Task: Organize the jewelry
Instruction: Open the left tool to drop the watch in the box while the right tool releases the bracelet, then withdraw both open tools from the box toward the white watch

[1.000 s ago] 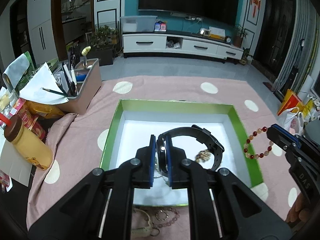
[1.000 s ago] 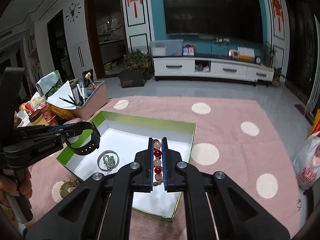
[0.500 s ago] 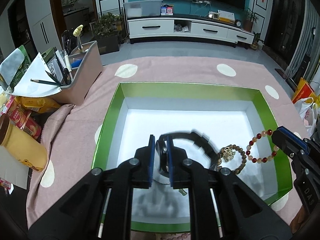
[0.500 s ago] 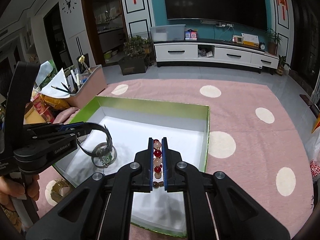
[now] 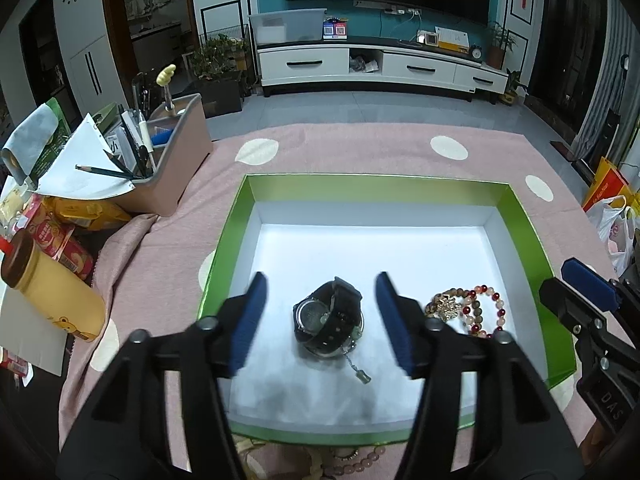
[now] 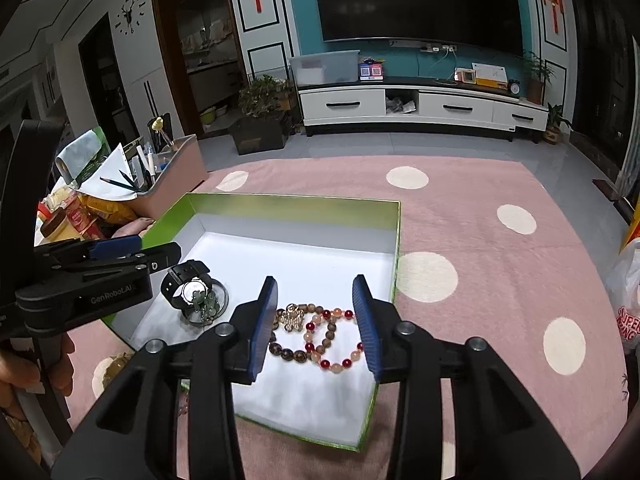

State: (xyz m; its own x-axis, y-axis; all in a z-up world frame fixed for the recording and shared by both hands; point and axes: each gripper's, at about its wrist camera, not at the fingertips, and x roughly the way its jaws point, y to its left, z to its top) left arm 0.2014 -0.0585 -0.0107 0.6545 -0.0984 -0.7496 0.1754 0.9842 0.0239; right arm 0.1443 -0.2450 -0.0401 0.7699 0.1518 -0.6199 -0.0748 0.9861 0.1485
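A green box (image 5: pixel 236 216) with a white floor lies on the pink dotted cloth. A black watch (image 5: pixel 328 316) lies in it on a silver bangle with a small charm (image 5: pixel 362 376). My left gripper (image 5: pixel 320 320) is open and empty, its pads either side of the watch. A red and pink bead bracelet (image 6: pixel 334 338) and a brown bead bracelet with a gold ornament (image 6: pixel 290 318) lie in the box (image 6: pixel 396 248). My right gripper (image 6: pixel 316 322) is open and empty above them. The watch also shows in the right wrist view (image 6: pixel 186 284).
More jewelry (image 5: pixel 352 460) lies on the cloth in front of the box. A pink organizer with pens (image 5: pixel 168 168), a yellow bottle (image 5: pixel 52 292) and snack packs stand to the left. A plastic bag (image 6: pixel 628 300) sits at the right.
Both grippers have opened. The watch was let go onto the bangle in the box. The red bead bracelet was let go next to the brown bracelet.
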